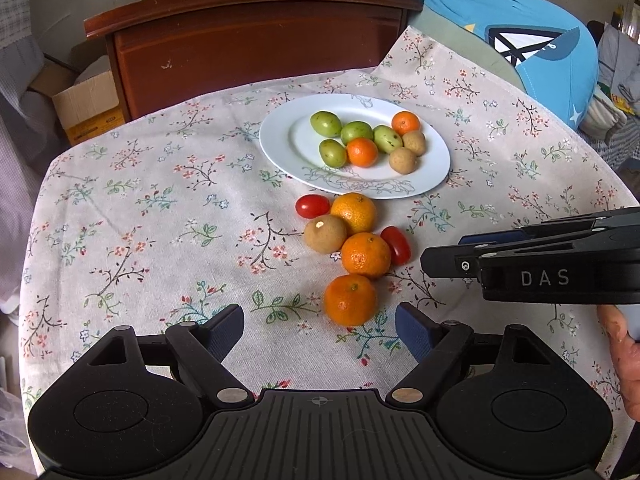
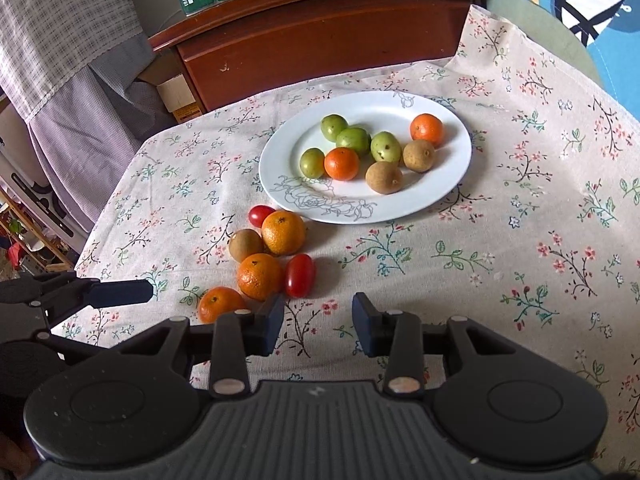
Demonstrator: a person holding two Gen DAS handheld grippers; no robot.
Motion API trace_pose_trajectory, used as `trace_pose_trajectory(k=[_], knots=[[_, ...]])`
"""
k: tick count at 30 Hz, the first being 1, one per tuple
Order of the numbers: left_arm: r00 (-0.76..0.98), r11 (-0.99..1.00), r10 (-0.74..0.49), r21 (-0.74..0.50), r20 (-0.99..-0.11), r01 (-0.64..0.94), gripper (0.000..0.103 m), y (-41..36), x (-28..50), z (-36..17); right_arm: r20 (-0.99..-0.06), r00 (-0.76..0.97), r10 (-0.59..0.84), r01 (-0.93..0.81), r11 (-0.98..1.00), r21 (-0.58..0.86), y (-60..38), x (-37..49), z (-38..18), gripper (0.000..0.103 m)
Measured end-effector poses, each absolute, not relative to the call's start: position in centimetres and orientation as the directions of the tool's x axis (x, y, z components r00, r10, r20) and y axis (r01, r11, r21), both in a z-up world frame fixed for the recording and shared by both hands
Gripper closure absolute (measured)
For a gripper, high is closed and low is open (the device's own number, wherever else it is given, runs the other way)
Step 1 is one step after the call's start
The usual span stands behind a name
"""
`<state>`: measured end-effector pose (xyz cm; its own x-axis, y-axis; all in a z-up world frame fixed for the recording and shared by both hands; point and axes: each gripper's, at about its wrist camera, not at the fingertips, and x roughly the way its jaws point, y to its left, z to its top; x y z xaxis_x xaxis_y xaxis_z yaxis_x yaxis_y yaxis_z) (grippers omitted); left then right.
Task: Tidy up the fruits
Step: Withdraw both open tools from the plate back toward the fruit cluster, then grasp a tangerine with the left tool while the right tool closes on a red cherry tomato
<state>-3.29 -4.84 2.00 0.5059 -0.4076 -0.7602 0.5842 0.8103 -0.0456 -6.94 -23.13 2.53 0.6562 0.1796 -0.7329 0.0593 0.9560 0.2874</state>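
Eight fruits sit on the white plate (image 1: pixel 280 136) in the upper middle of the left wrist frame: four green fruits, two small oranges and two brown round fruits, bunched toward the plate's centre and right. Below the plate, on the floral tablecloth (image 1: pixel 160 200) covering the tabletop, lies a loose cluster of six more. A cherry tomato (image 1: pixel 312 206) touches the upper orange (image 1: pixel 354 213); a brown fruit (image 1: pixel 325 233) sits just left of and below that orange; the middle orange (image 1: pixel 365 255) lies under it with a second cherry tomato (image 1: pixel 396 245) pressed against its right side. The lowest orange (image 1: pixel 350 300) sits slightly apart from the rest, near the bottom of the cluster.

The left gripper (image 1: pixel 319 320) is spread wide at the lower middle of its frame, and the lowest orange lies just ahead of the gap between its blue-padded fingers, nearer the right one, not touched by either. The right gripper (image 2: pixel 318 320) is also spread, holding nothing, with bare cloth between its fingers; its left finger overlaps the middle orange (image 2: pixel 259 276) and stands just below the second cherry tomato (image 2: pixel 299 275). A dark wooden cabinet (image 1: pixel 256 44) stands beyond the tabletop at the upper centre.
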Motion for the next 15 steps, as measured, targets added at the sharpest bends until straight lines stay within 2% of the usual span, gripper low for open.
trace_pose_trajectory(k=[6, 12, 13, 15], knots=[[0.526, 0.784, -0.428, -0.012, -0.735, 0.621, 0.021, -5.7, -3.6, 1.6, -0.727, 0.66, 0.19, 0.064, 0.95, 0.306, -23.6, -6.5, 2.6, 0.065], [0.501, 0.771, -0.444, -0.032, -0.743, 0.636, 0.049, -6.0, -3.1, 0.7, -0.732, 0.651, 0.199, 0.056, 0.95, 0.307, -23.6, -6.0, 2.2, 0.065], [0.497, 0.768, -0.444, -0.031, -0.745, 0.639, 0.06, -6.1, -3.0, 0.6, -0.734, 0.649, 0.2, 0.055, 0.95, 0.307, -23.6, -5.9, 2.1, 0.065], [0.495, 0.771, -0.447, -0.041, -0.745, 0.635, 0.067, -5.9, -2.9, 0.5, -0.736, 0.645, 0.204, 0.051, 0.95, 0.308, -23.5, -5.7, 1.8, 0.064]])
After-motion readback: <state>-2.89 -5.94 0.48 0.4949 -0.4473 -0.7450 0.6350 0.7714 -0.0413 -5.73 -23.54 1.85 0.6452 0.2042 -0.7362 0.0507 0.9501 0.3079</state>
